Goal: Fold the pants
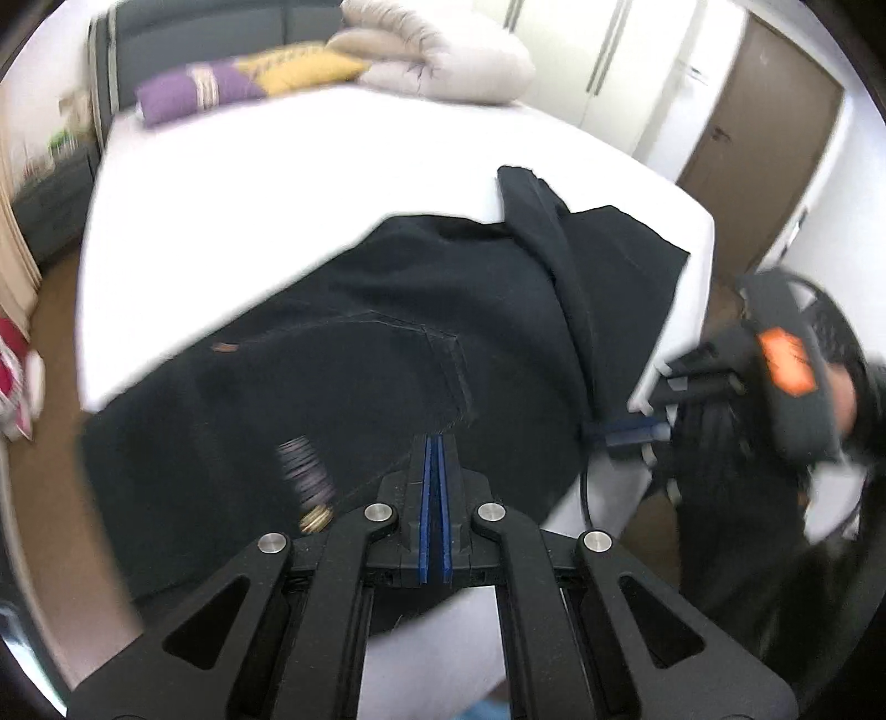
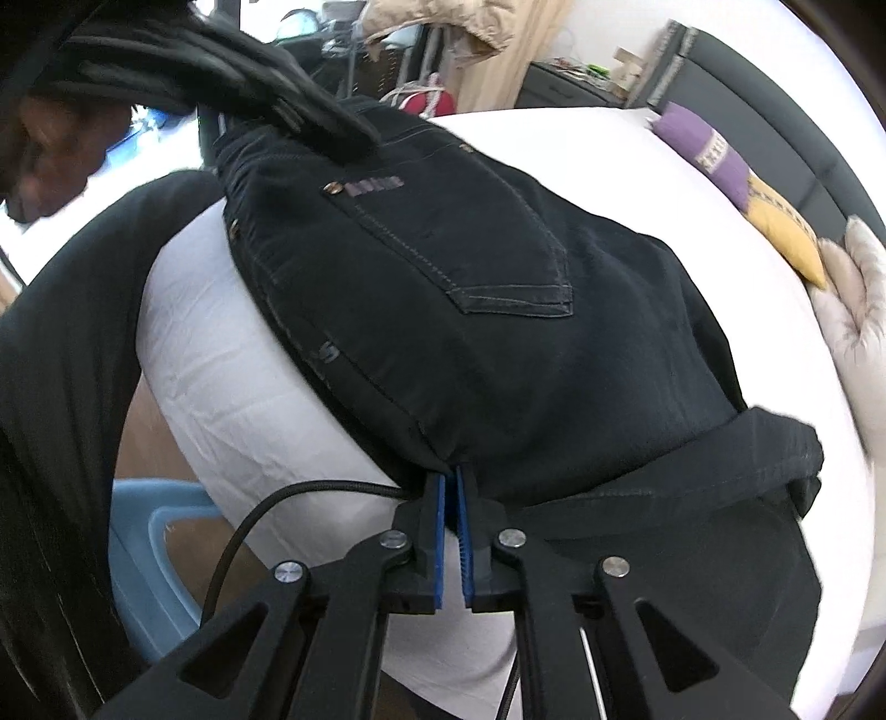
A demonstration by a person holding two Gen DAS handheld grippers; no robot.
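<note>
Black pants lie on the near part of a white bed, with a back pocket facing up and a leg folded across the far right. My left gripper is shut on the pants' near edge. My right gripper is shut on another edge of the pants, near the waistband corner at the bed's side. The right gripper also shows in the left wrist view, at the bed's right edge. The left gripper shows in the right wrist view at the far waistband.
Purple and yellow pillows and a beige duvet lie at the bed's head. A light blue plastic stool stands beside the bed. A brown door and white wardrobes are at the right. The person's dark-clad body is close by.
</note>
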